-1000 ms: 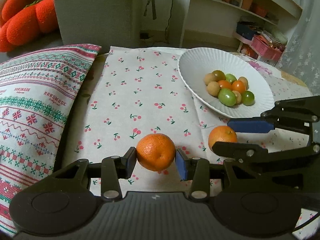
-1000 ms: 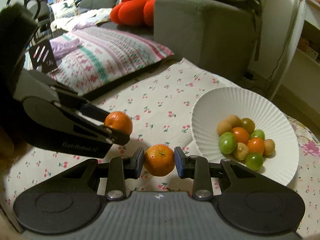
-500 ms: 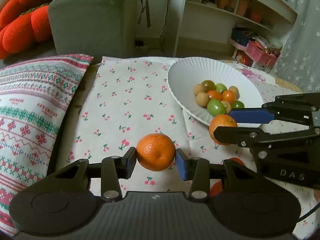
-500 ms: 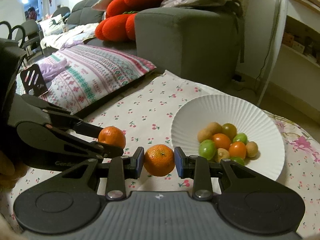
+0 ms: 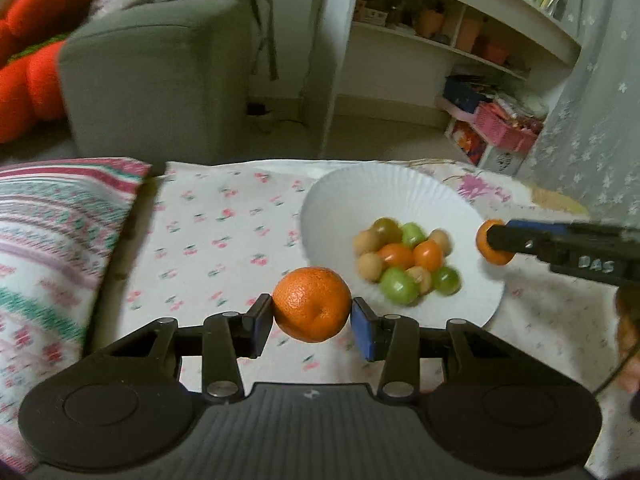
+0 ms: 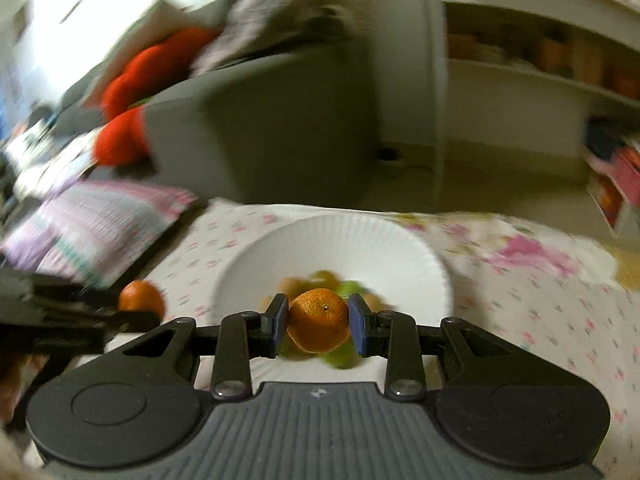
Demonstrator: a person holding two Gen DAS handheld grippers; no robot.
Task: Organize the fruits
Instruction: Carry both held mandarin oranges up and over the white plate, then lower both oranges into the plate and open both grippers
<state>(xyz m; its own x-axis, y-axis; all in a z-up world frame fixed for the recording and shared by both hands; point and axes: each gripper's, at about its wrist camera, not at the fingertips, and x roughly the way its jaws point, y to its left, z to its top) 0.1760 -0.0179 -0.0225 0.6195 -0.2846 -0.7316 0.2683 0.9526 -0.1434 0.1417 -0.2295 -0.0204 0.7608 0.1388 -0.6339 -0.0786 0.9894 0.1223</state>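
My left gripper [image 5: 312, 322] is shut on a large tangerine [image 5: 311, 304], held above the cherry-print cloth just left of the white paper plate [image 5: 384, 192]. My right gripper [image 6: 318, 322] is shut on a smaller tangerine [image 6: 319, 320] and hangs over the plate [image 6: 320, 240], above its pile of small green, orange and tan fruits [image 5: 404, 258]. In the left wrist view the right gripper [image 5: 496, 242] comes in from the right, over the plate's right rim, with its tangerine [image 5: 482, 240]. In the right wrist view the left gripper's tangerine [image 6: 141, 300] shows at the left.
A striped patterned cushion [image 5: 52, 248] lies on the left of the cloth [image 5: 208, 240]. Behind stand a grey sofa arm [image 5: 160, 76] with red cushions [image 5: 28, 68] and white shelves [image 5: 460, 40] with a pink basket [image 5: 506, 132]. A floral cloth [image 6: 532, 264] lies right of the plate.
Both grippers rose and moved toward the plate with their tangerines. The right one swung over the plate and rolled; its view is now blurred.
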